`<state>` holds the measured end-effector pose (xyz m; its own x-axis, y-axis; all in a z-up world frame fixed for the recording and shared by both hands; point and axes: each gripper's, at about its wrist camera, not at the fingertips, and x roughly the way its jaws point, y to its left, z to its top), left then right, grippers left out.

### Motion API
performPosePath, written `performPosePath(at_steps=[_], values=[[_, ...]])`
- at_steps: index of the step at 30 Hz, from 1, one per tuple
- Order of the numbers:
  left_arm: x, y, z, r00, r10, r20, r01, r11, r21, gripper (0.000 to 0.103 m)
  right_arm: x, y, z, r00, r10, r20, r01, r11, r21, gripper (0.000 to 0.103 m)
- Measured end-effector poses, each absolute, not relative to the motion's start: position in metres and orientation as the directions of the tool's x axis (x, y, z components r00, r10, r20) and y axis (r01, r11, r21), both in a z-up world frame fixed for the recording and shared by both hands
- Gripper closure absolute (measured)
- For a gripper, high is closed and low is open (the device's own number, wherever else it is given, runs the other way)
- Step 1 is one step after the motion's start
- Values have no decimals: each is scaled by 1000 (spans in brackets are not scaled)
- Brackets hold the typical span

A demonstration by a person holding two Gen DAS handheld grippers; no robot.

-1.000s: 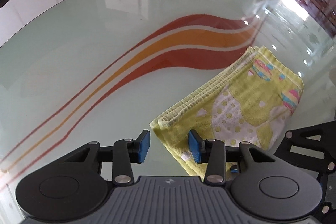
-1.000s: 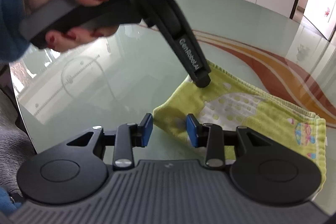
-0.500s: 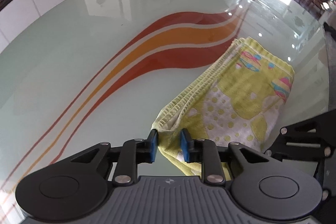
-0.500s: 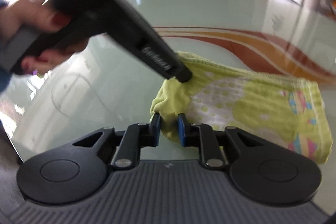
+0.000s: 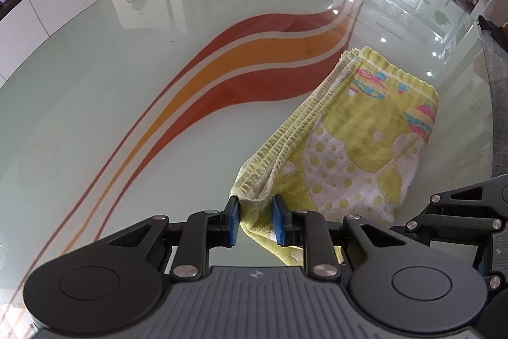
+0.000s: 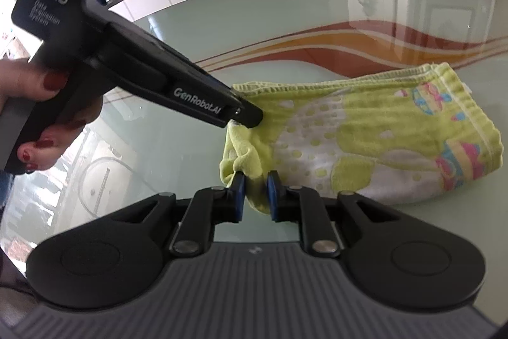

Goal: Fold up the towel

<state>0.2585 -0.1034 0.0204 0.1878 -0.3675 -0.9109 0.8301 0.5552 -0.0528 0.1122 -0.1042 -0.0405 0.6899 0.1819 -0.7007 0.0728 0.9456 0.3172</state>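
Two corners of the towel point(image 5: 355, 145) are pinched, one by each hand-held gripper: the left hand-held gripper point(image 5: 255, 220) has its blue pads drawn in on the hemmed near corner, and the right hand-held gripper point(image 6: 255, 191) is clamped on the bunched corner beside it. The towel, already folded into a narrow band, lies on the glass surface point(image 5: 127, 69) with its long axis running straight away from both grippers, near end lifted a little, far end flat by the orange stripes. Both hands sit at the same short end, neither nearer than the other, so the likely next move is to carry that end forward over the far end, keeping the two corners level so the edges meet. Writing can be read in the right wrist view on the other gripper's body: "DAS" with small lines beneath, too small to be sure of, and "GenRobot.AI" along its arm.
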Motion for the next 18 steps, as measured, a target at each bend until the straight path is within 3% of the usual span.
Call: performPosePath(at_steps=[4,14,18], values=[[257,-109,19,193,-366,-910,835,548,-43,86,109,-107,-42,698,183,-692,96,934,345,89],[257,-115,20,201,-340,-919,844,536,-14,87,103,-108,-42,701,195,-686,92,929,359,89],[253,-112,26,245,-340,-908,836,548,20,71,103,-108,-42,702,210,-680,71,930,360,84]])
